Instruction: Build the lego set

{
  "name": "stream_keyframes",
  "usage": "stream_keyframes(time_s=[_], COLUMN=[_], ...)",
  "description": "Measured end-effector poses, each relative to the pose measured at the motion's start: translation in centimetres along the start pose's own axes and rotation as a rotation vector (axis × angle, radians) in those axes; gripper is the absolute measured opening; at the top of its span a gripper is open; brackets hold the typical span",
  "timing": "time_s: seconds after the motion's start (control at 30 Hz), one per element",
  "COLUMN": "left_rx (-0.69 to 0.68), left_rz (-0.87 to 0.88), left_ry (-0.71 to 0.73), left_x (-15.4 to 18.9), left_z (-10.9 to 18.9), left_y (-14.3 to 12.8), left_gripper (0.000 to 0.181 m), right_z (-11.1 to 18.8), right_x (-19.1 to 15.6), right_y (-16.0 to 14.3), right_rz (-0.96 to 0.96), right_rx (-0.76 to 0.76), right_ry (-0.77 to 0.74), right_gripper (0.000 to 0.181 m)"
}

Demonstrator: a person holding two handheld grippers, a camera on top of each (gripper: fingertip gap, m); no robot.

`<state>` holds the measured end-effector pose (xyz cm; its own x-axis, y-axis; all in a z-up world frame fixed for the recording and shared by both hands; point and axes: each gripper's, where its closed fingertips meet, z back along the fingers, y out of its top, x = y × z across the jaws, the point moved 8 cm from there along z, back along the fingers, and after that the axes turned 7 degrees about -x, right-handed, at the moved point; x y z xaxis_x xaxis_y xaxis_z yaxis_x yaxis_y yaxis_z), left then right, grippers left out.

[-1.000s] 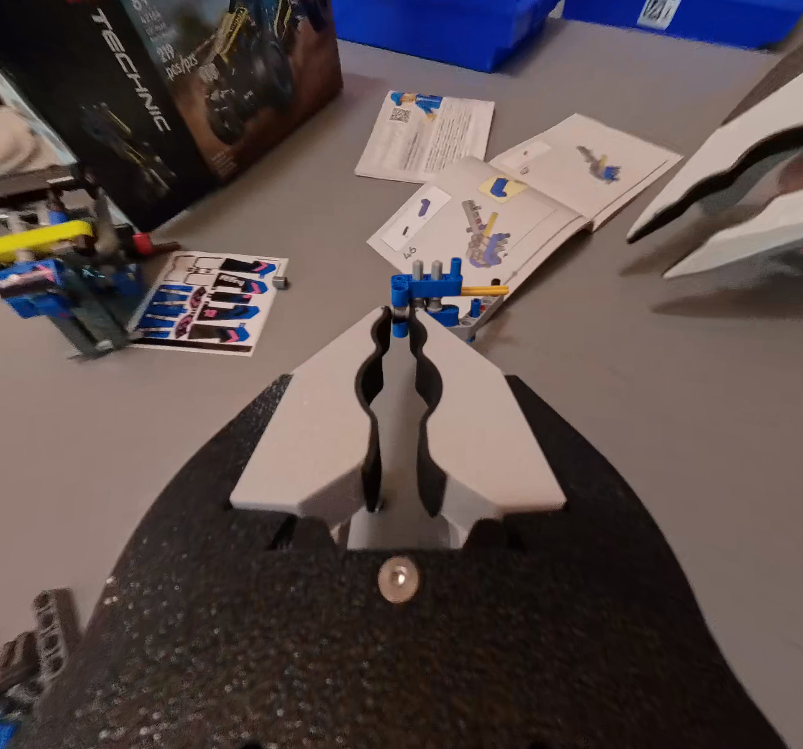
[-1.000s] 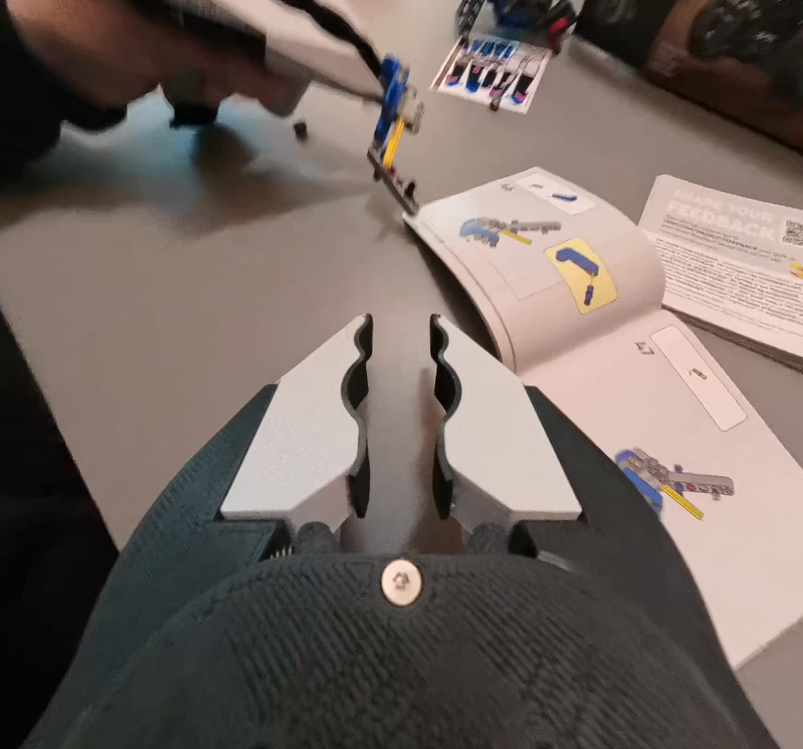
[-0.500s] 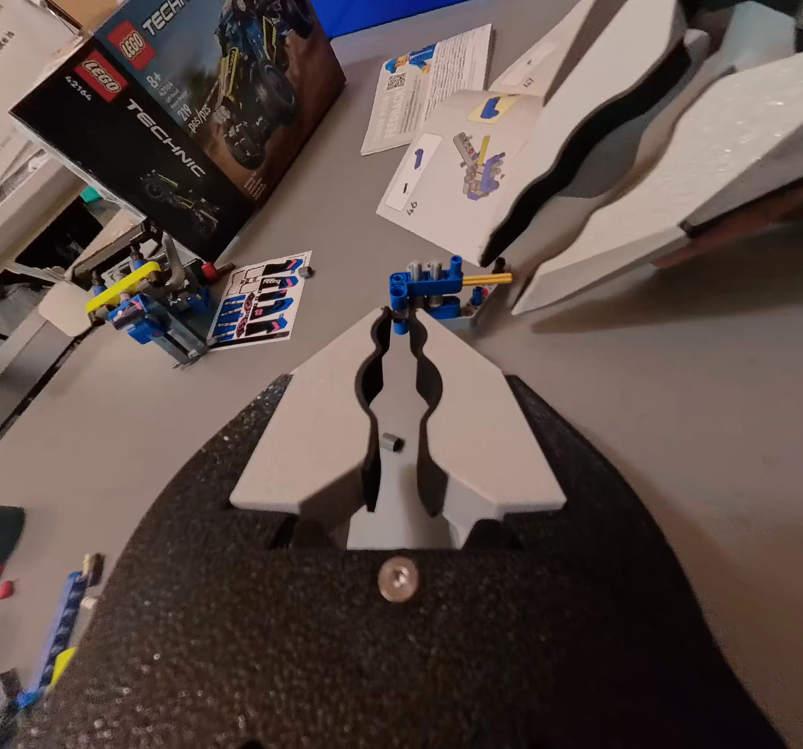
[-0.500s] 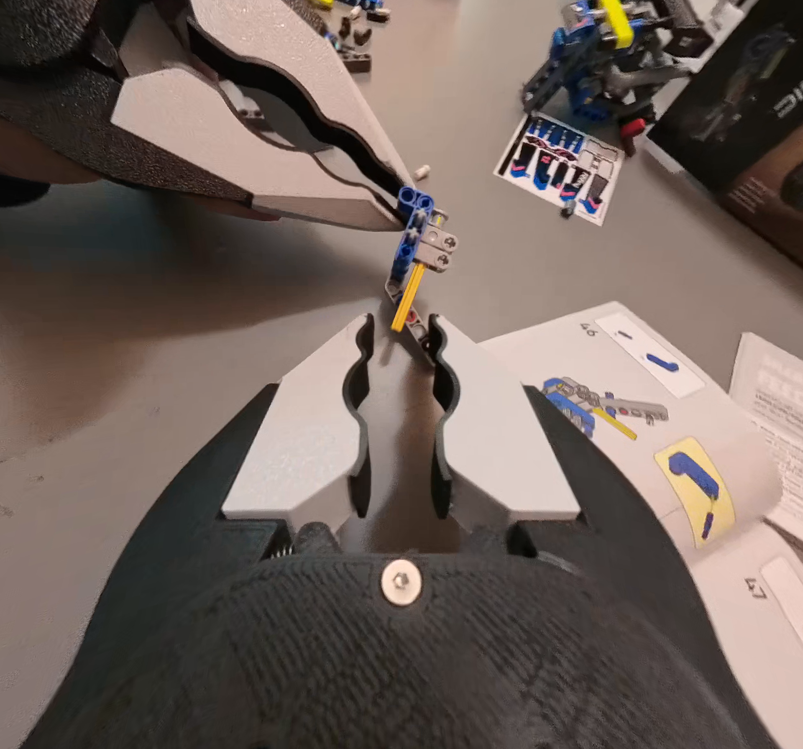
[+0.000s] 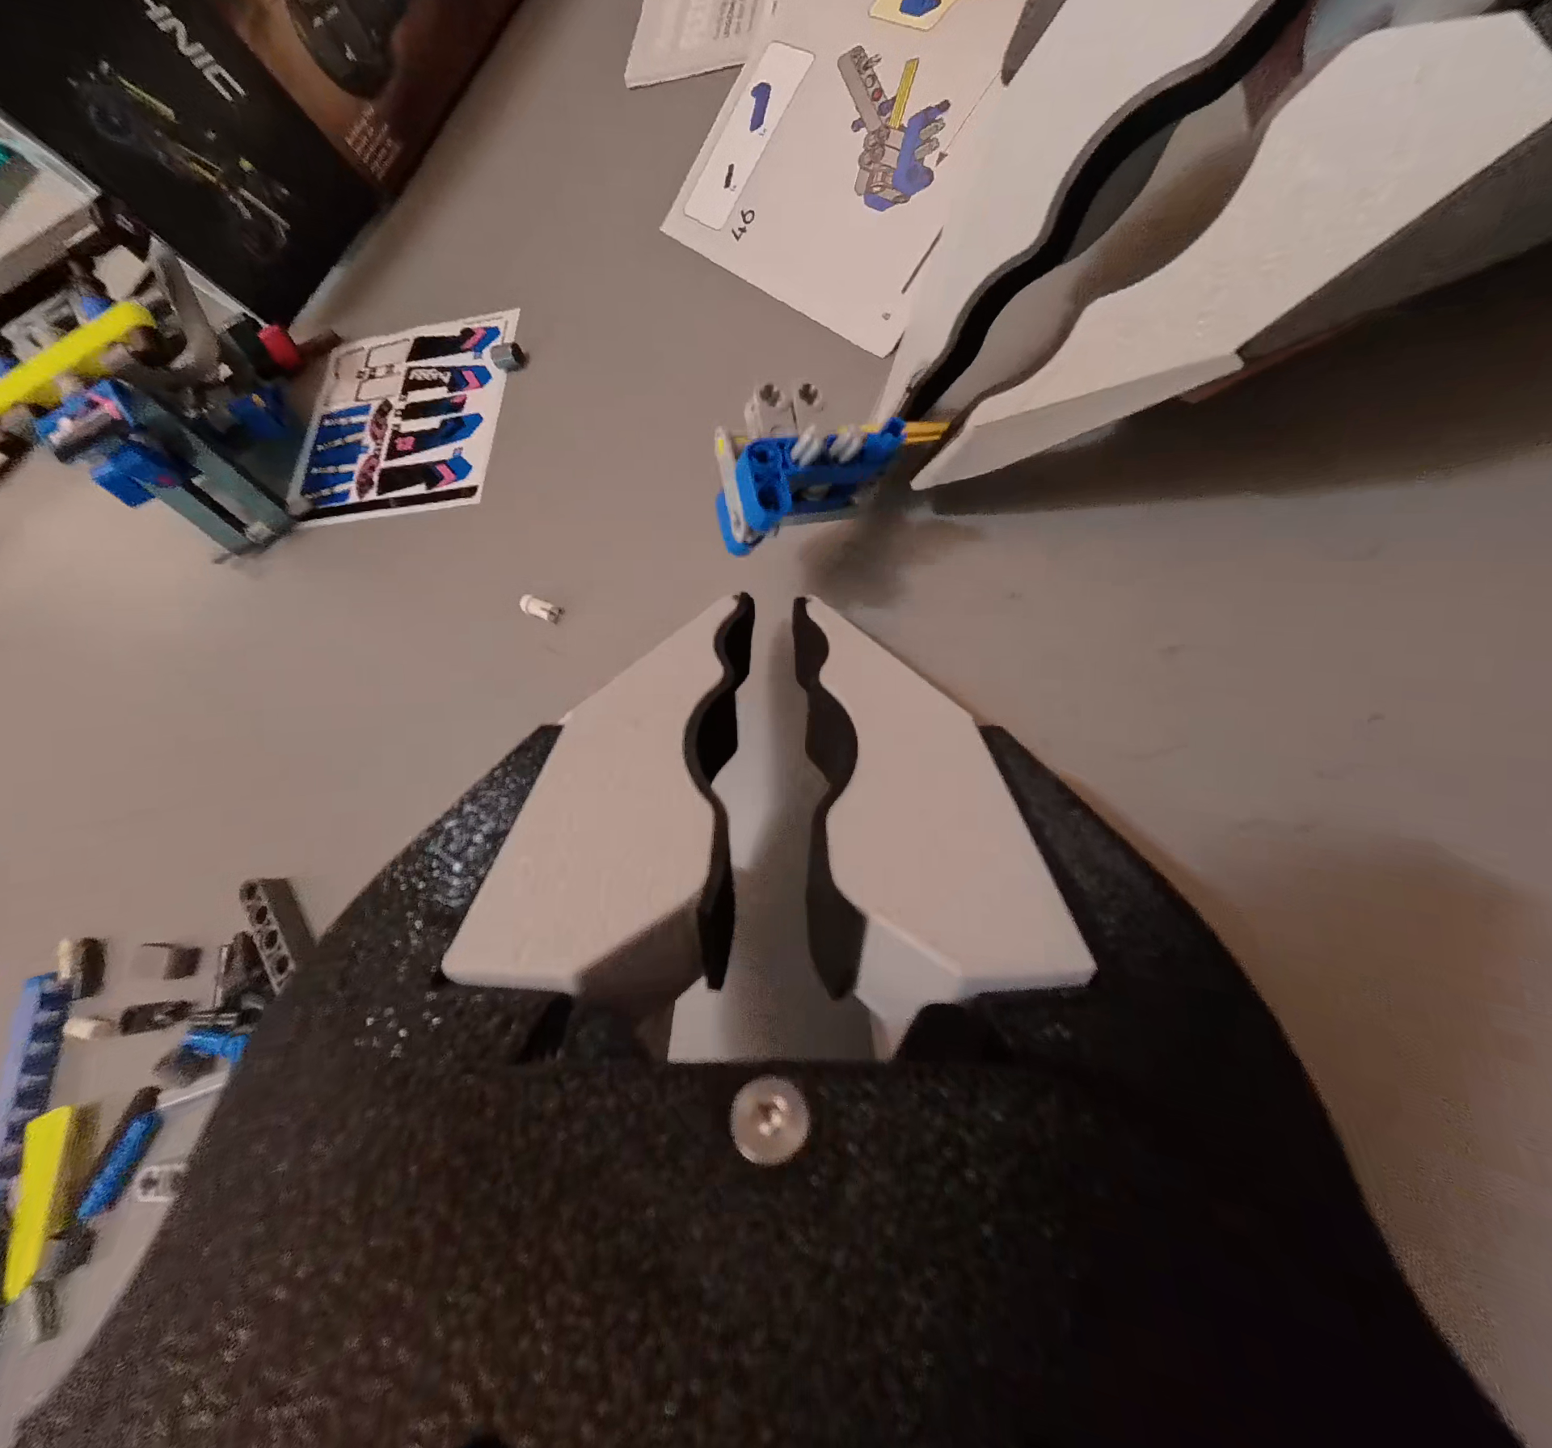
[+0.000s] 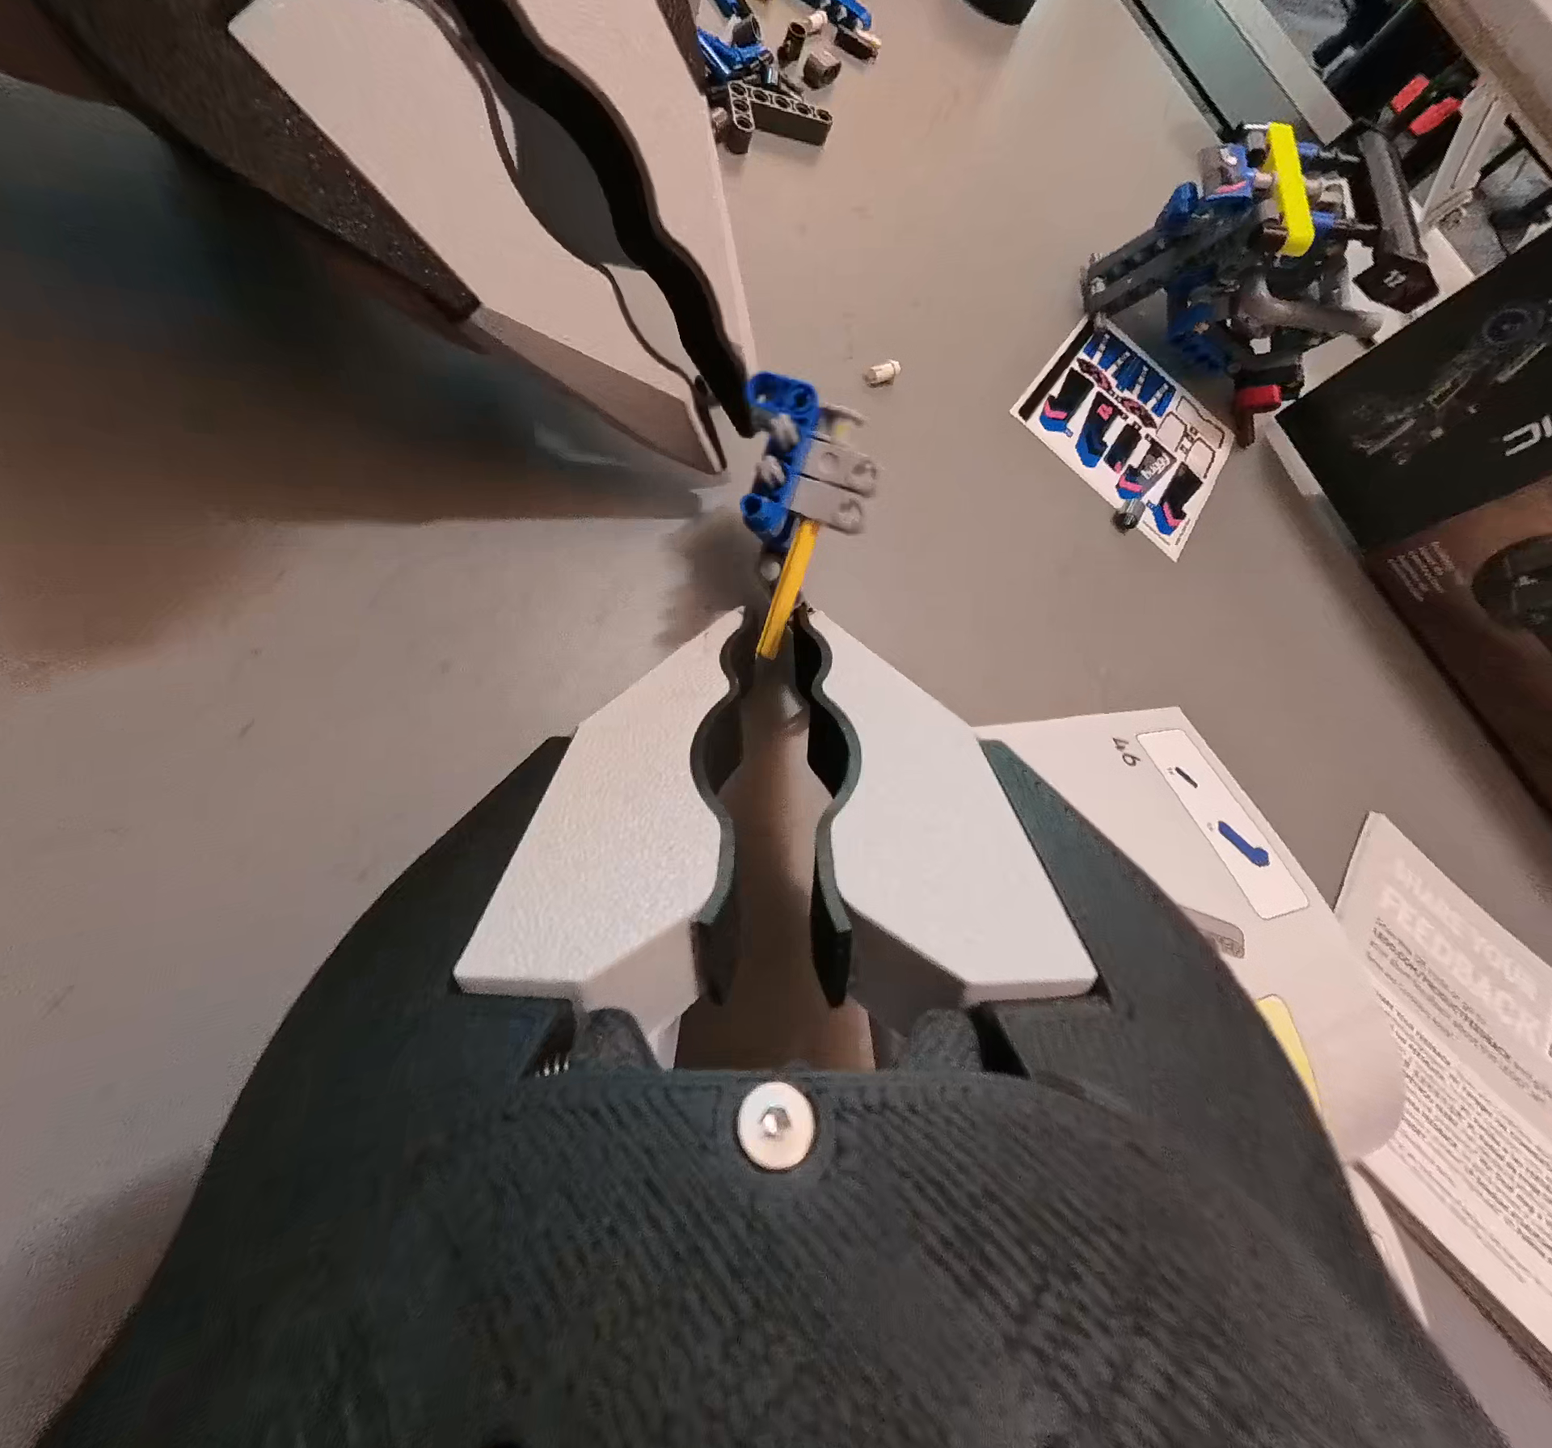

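- Gray table (image 5: 1176, 736) has bare room between the booklet (image 5: 806, 173) and sticker sheet (image 5: 403, 416).
- Right claw (image 6: 771, 620) pinches the small blue build (image 6: 798, 475) by its yellow rod (image 6: 785, 593); the rod runs lengthwise toward that claw.
- Left claw (image 5: 771, 605) is slightly spread, empty, just beside the build.
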<state>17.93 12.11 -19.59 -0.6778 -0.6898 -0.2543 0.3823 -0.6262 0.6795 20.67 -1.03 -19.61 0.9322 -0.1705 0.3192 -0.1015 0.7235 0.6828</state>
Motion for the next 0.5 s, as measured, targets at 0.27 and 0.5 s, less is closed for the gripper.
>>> stream_keyframes(time_s=[0.27,0.5], left_rx=[-0.015,-0.03], left_rz=[0.157,0.268], left_ry=[-0.066,-0.09], left_x=[-0.8,-1.1], left_z=[0.4,1.5], left_y=[-0.6,-1.8], left_gripper=[0.015,0.021], right_z=[0.0,-0.7], right_x=[0.4,0.5], right_y=[1.2,1.7], right_rz=[-0.012,-0.068], right_rx=[-0.009,-0.056], right_ry=[0.035,0.124], right_gripper=[0.003,0.003])
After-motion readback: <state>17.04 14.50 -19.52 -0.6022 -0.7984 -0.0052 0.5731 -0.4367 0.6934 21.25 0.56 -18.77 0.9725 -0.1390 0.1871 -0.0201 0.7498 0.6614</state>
